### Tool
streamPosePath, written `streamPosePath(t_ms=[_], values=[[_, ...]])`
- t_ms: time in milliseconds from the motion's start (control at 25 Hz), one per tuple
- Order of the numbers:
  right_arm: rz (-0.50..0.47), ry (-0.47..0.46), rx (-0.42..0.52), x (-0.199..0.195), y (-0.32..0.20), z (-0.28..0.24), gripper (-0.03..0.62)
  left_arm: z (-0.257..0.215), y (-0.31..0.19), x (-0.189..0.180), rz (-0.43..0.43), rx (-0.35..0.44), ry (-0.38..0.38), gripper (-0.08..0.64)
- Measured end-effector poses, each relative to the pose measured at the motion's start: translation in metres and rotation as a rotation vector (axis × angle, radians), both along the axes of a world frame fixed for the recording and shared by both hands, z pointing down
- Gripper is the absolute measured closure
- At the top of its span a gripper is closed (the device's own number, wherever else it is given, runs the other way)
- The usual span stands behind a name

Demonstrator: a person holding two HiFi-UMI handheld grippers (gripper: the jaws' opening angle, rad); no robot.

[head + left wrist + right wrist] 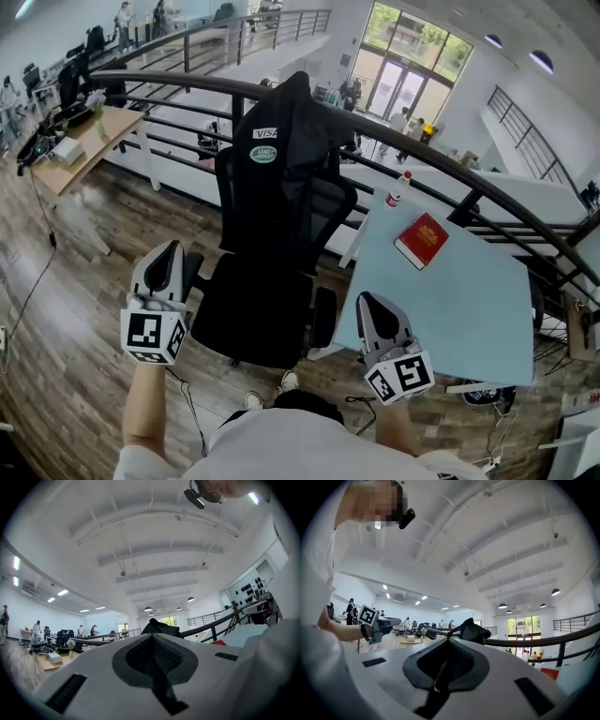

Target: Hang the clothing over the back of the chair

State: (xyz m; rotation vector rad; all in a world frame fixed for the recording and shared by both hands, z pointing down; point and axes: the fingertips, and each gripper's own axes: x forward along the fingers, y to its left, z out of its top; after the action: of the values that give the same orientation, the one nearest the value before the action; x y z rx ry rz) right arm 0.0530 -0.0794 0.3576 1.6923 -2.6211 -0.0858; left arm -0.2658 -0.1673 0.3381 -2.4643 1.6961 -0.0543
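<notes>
Now the black jacket (281, 141) hangs over the back of the black office chair (258, 309), out in front of both hand-held grippers. The left hand-held gripper (167, 261) is pressed together and holds nothing. The right hand-held gripper (371, 307) is pressed together too, and it is empty. Both are apart from the jacket.

What could go wrong? The jacket sits high on the top of the chair back, like a hat. I think it could slip off if the chair gets a bump. The chair looks like the kind that rolls and spins. A knock from a hand-held gripper could turn it and shake the jacket loose. The left hand-held gripper is just beside the chair's arm, so that side needs care.

Right of the right hand-held gripper is a light blue table (469, 309). A red book (421, 240) and a bottle (397, 190) with a red cap rest on its far part. The floor (75, 281) under both hand-held grippers is brown wood. Behind the chair runs a dark railing (450, 180). Past it is a big bright room with tall windows (412, 42), desks and people far off.
</notes>
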Motion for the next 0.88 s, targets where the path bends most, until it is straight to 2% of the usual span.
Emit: streamPosePath(t_ms=[80,320,560,880], values=[[0.005,-0.001,0.006,0.003,-0.004,-0.003,0.574,-0.006,0.007,-0.002,-0.005,0.018,-0.006,0.538],[0.030,-0.014,0.032,0.020,-0.018,-0.015,0.574,-0.016,0.023,-0.005,0.001,0.025,0.051,0.538],[0.052,-0.022,0.049,0.036,-0.026,-0.022,0.574,-0.016,0.049,-0.027,-0.094,0.048,0.054,0.538],[0.091,0.009,0.021,0.062,-0.025,-0.017,0.574,0.001,0.081,-0.047,-0.206,0.025,0.010,0.538]])
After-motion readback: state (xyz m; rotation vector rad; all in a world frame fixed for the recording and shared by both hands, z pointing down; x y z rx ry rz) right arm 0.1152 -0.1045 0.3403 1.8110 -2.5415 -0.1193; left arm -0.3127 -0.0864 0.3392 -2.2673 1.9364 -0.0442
